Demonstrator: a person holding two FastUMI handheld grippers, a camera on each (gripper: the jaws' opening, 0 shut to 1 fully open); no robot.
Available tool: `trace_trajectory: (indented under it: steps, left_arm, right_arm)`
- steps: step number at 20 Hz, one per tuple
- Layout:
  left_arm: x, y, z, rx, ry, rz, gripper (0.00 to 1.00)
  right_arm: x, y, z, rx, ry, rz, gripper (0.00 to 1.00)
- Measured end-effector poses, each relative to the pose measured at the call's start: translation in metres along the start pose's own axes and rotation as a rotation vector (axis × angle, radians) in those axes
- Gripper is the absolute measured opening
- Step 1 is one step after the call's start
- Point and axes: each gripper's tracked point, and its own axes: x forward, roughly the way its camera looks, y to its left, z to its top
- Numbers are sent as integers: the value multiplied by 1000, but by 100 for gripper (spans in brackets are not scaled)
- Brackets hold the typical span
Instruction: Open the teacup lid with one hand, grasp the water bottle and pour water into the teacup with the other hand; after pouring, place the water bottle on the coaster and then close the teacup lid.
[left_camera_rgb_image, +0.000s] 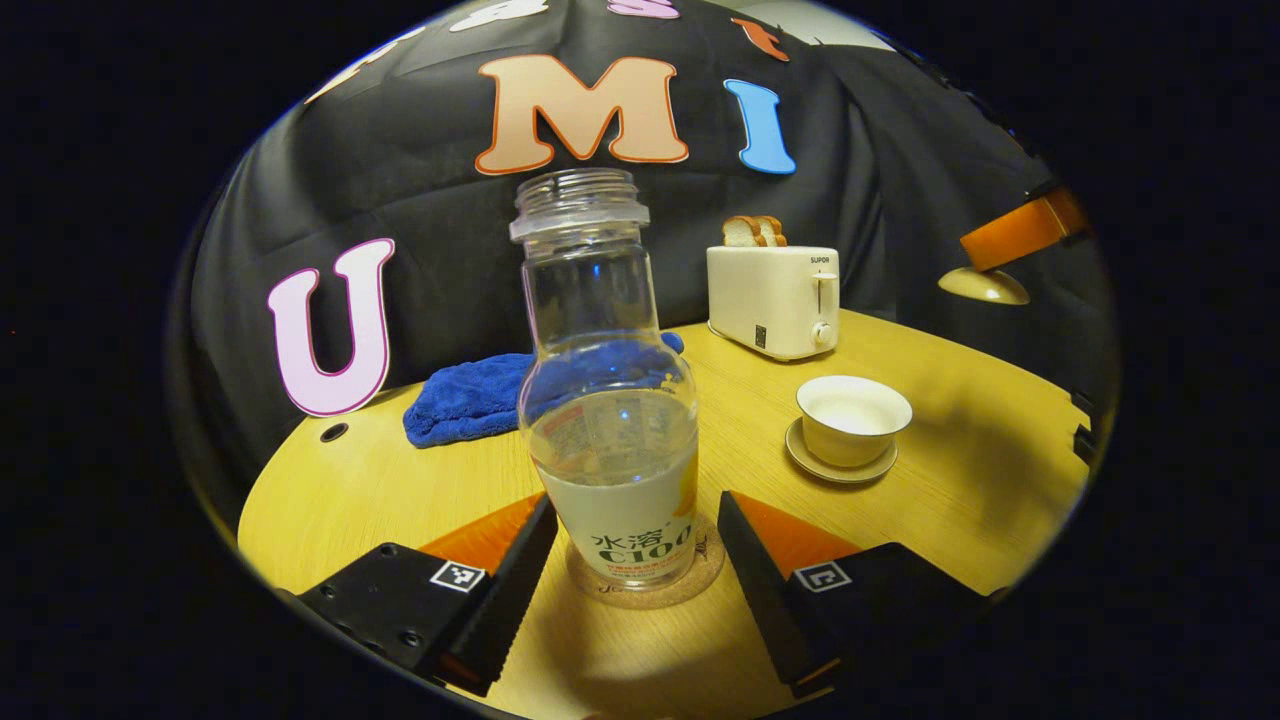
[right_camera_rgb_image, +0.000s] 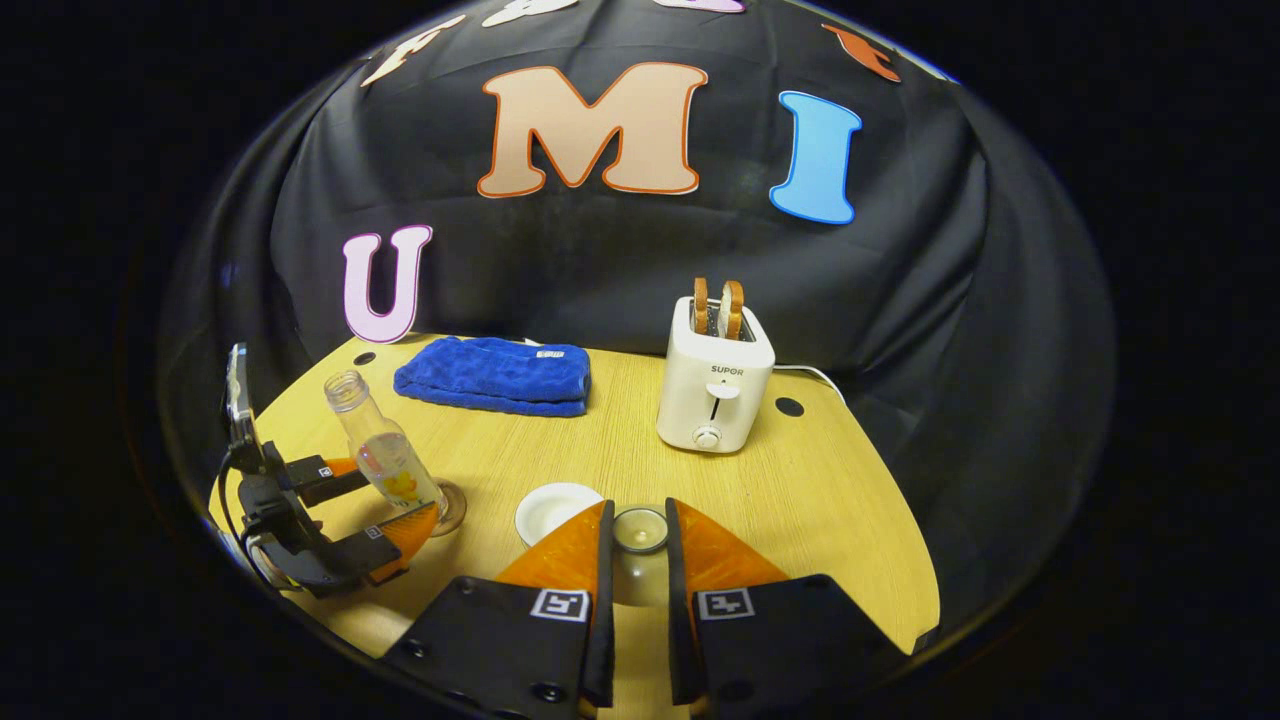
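The clear, uncapped water bottle stands upright on a round cork coaster, a little water in its lower half. My left gripper is open, one finger on each side of the bottle's base. To the right, the white teacup sits uncovered on its saucer. Above it my right gripper holds the cream lid. In the right gripper view my right gripper is shut on the lid, with the teacup just left of it. The left gripper flanks the bottle at far left.
A white toaster with bread slices stands at the back of the round wooden table. A folded blue towel lies at the back left. The table's edge curves close behind the toaster and along the right.
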Motion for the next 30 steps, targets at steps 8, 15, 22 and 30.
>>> trace_trajectory:
  steps: [8,15,22,30]
  left_arm:
    - [0,0,3,91,38,15,72]
    - [-3,9,13,246,80,72,69]
    - [-7,18,17,496,160,136,69]
    - [-2,6,24,659,215,159,69]
  right_arm:
    - [3,-12,-1,50,-2,7,25]
    - [2,-25,-4,92,-15,27,22]
    - [4,-46,-22,183,-5,44,25]
    - [-1,-79,-33,159,-25,30,25]
